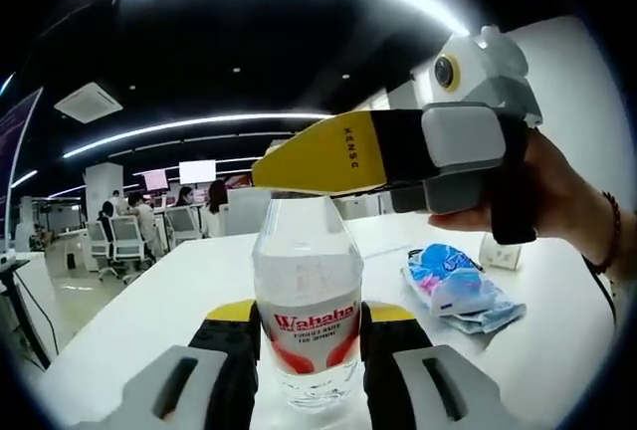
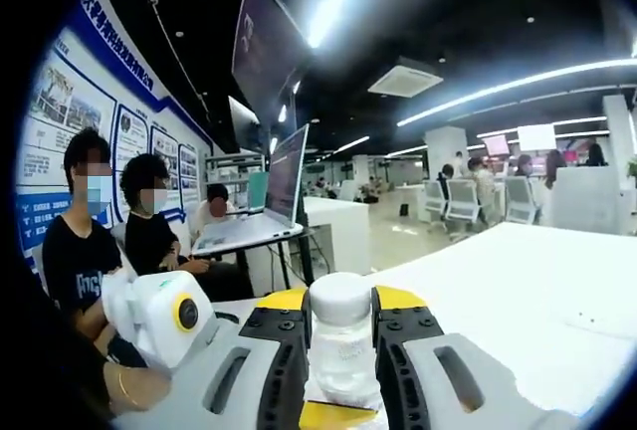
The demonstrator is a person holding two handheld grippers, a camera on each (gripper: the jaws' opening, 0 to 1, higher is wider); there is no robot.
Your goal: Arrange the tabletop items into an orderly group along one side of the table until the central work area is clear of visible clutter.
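Between the left gripper (image 1: 309, 335) jaws: water bottle (image 1: 307, 301) body (held upright) | right gripper (image 2: 340, 335): clamped on its cap (image 2: 339, 298) | beside: blue packet (image 1: 456, 289)

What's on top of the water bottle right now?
The right tool closes over the water bottle at its white cap, hiding the neck. The left tool grips its label.

The bottle (image 1: 307, 301) stands upright on the table (image 1: 149, 311) between the left gripper (image 1: 307, 335) jaws — the right gripper (image 1: 328, 159) crosses above its top. A packet (image 1: 460, 291) lies to its right, behind it.
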